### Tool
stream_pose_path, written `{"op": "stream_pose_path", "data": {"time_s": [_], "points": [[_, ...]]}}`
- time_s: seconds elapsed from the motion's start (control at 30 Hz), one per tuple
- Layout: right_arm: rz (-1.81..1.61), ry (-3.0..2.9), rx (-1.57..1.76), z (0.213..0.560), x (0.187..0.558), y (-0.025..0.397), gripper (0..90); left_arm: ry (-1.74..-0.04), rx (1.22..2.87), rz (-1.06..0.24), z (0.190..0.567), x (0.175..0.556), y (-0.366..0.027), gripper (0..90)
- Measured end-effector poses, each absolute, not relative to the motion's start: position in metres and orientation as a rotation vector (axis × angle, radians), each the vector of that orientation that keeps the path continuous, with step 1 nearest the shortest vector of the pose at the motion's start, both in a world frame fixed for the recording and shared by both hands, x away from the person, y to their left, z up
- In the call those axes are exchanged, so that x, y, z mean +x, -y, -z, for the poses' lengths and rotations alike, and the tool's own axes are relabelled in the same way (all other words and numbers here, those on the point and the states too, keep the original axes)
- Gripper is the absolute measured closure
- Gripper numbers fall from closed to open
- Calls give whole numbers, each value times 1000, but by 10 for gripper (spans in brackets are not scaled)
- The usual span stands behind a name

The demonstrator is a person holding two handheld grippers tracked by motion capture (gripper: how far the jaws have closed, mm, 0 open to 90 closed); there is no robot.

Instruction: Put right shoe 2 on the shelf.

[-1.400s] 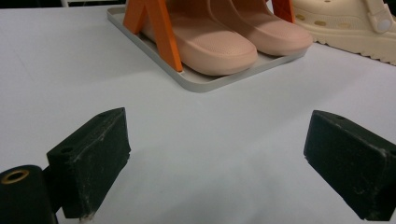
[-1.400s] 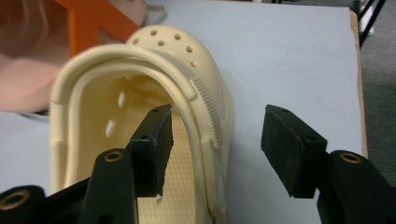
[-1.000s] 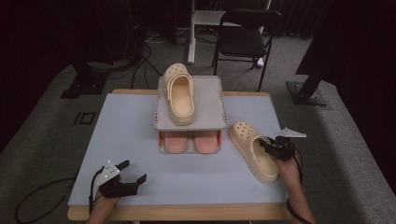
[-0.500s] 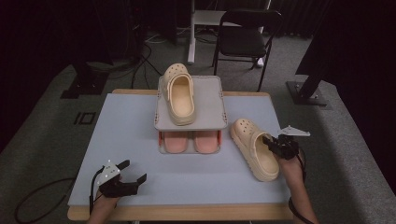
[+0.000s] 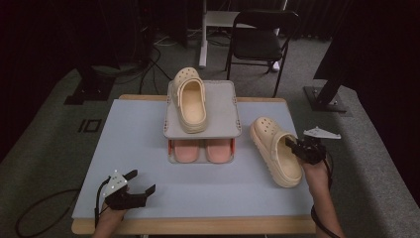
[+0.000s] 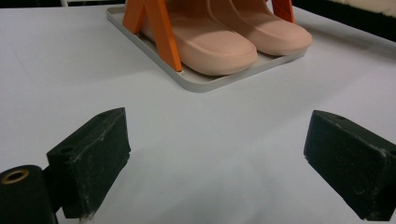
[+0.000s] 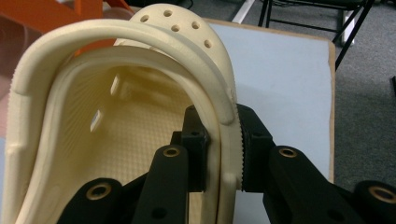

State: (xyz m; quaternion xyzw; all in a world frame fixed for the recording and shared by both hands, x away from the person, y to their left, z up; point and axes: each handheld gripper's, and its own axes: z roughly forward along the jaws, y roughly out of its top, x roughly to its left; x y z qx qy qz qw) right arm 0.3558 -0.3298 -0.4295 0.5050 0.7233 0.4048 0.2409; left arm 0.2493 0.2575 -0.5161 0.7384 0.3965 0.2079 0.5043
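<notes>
While your right gripper [image 5: 297,148] clamps the side wall of the cream clog [image 5: 275,151] — lifted just left of its jaws — the carry is under way, so steer it toward the rack [image 5: 202,130] ahead-left beside its mate [image 5: 190,100]; your left gripper [image 5: 139,184] rests unclenched.

In the high view, the upper shelf [image 5: 218,111] of the rack hides most of the pink slippers [image 5: 203,150] under it. In the right gripper view, the cream clog [image 7: 116,126] is cut off at 9 and 6 o'clock, so its heel cannot be seen.
</notes>
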Motion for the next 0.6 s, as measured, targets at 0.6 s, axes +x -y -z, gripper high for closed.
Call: {"op": "stream_pose_path", "data": {"time_s": [0.6], "points": [[-1136, -1931, 1340, 365, 371, 315, 761, -961, 1779, -502, 516, 249, -258, 68]]}}
